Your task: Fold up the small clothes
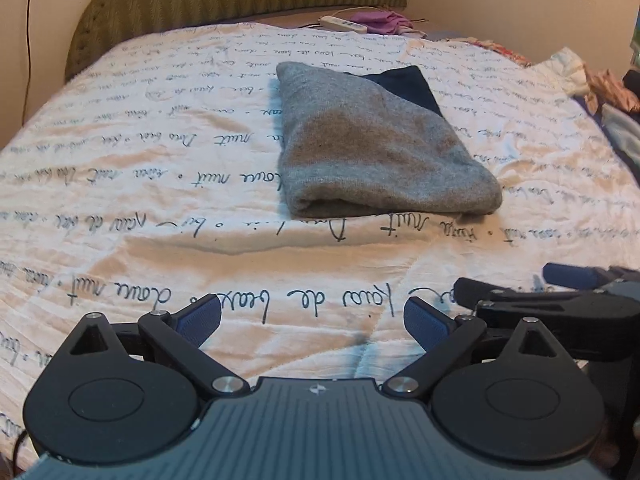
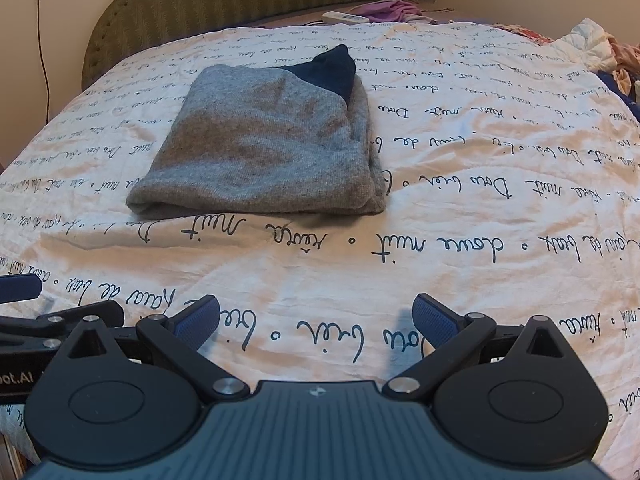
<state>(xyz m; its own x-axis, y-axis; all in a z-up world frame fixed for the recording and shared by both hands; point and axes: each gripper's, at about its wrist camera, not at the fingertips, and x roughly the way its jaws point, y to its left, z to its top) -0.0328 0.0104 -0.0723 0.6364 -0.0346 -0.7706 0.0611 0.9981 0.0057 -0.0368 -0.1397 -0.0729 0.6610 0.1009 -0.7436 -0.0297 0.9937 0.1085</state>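
A grey knit garment (image 1: 376,148) lies folded into a compact rectangle on the bed, with a dark navy part (image 1: 404,84) showing at its far end. It also shows in the right wrist view (image 2: 264,148), navy part (image 2: 332,70) at the far right corner. My left gripper (image 1: 312,320) is open and empty, low over the bedspread in front of the garment. My right gripper (image 2: 316,320) is open and empty, also in front of it. Each gripper's fingers show at the edge of the other's view: the right one (image 1: 560,300) and the left one (image 2: 40,312).
The bed has a white bedspread (image 1: 160,184) printed with dark script. A green headboard (image 1: 224,4) stands behind. A white power strip (image 1: 342,23) and purple cloth (image 1: 388,22) lie at the head. A pile of clothes (image 1: 600,88) sits at the right edge.
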